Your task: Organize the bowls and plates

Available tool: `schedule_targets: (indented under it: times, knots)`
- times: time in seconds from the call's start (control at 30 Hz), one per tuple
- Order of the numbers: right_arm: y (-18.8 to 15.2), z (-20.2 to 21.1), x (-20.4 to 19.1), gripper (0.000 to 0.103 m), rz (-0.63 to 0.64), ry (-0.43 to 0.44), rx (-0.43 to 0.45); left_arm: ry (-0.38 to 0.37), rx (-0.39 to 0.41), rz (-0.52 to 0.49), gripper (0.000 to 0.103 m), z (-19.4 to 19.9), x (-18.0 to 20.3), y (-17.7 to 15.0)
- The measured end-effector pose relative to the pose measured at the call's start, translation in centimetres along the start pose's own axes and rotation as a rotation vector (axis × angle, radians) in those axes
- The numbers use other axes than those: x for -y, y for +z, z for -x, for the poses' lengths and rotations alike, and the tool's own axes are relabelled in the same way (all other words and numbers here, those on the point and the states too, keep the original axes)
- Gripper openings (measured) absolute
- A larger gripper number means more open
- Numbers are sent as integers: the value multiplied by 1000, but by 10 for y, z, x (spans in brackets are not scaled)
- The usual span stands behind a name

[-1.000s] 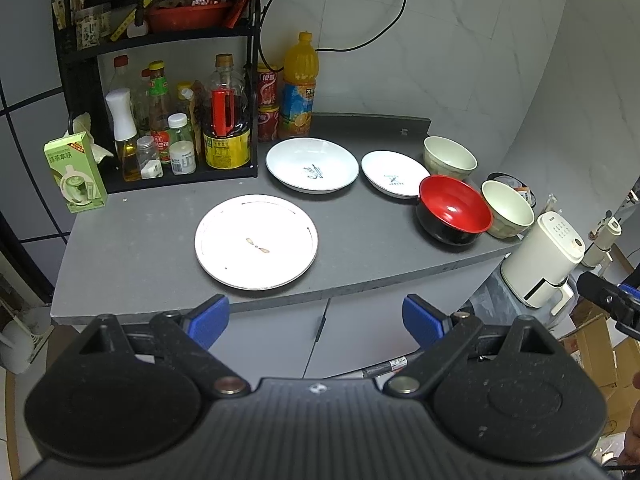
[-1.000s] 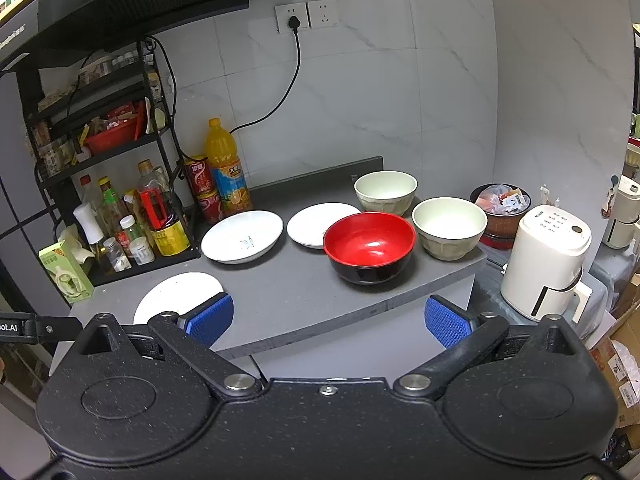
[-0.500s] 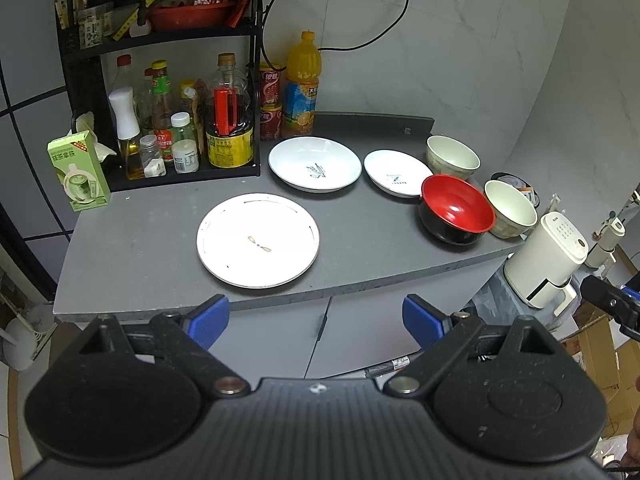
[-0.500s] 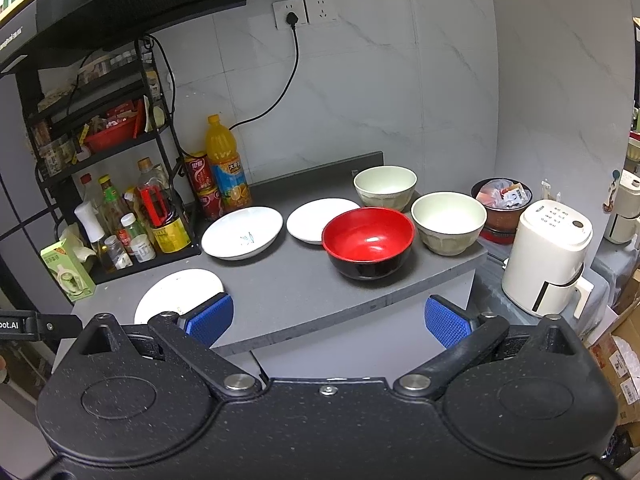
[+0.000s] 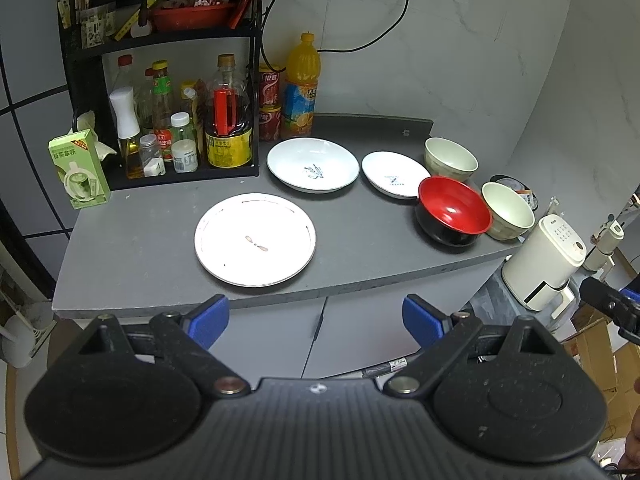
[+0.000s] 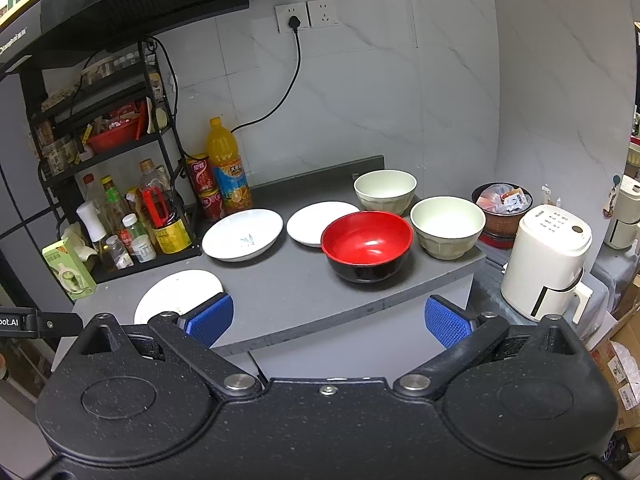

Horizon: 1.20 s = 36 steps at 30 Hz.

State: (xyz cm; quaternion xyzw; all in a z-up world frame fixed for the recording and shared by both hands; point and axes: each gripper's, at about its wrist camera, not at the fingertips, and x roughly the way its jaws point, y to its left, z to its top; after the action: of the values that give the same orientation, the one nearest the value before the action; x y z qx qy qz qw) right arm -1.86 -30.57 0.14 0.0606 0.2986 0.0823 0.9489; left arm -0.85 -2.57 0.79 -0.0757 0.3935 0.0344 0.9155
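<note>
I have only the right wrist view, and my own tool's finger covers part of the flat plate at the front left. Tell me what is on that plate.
Observer: The left wrist view shows the whole flat plate. It is bare apart from a small printed mark in its middle.
Operator: Now report the left tool. I can't judge it from here.
Observer: The left tool is open and empty, out in front of the counter.
Operator: Check the small plate behind the red bowl.
Observer: The small plate has a small print in its middle and nothing lying on it.
</note>
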Motion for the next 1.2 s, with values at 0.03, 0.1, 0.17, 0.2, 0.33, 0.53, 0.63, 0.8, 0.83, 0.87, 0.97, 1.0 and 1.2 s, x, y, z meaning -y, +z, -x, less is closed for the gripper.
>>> schedule_targets:
  times: [0.03, 0.1, 0.17, 0.2, 0.33, 0.53, 0.63, 0.8, 0.83, 0.87, 0.97, 1.0, 1.2]
  knots:
    - [0, 1, 0, 103, 2, 2, 1, 1, 1, 0, 92, 1, 0, -1]
    - [0, 1, -1, 103, 6, 5, 1, 1, 1, 2, 92, 1, 1, -2]
    - [0, 2, 0, 103, 8, 10, 1, 0, 5, -1, 92, 2, 0, -2]
    - [0, 3, 0, 103, 8, 11, 0, 0, 13, -4, 92, 3, 0, -3]
    - [0, 4, 0, 103, 9, 13, -5, 5, 25, -3, 92, 8, 3, -5]
    - [1, 4, 0, 103, 13, 22, -4, 13, 29, 4, 92, 13, 3, -4]
    - [2, 4, 0, 103, 12, 24, -7, 15, 28, 12, 92, 15, 2, -3]
    - [5, 1, -3, 103, 28, 22, -11, 20, 28, 26, 92, 16, -2, -1]
    - [6, 0, -4, 103, 31, 24, -11, 21, 26, 31, 92, 15, -3, 0]
    - [6, -1, -5, 103, 33, 25, -11, 21, 24, 34, 92, 15, -3, 1]
    - [8, -6, -7, 103, 37, 24, -23, 13, 22, 35, 92, 12, -4, 4]
    - [9, -7, -8, 103, 42, 29, -27, 8, 19, 33, 92, 10, -4, 5]
    - [14, -15, -7, 103, 43, 42, -39, -4, 22, 26, 92, -1, -4, 11]
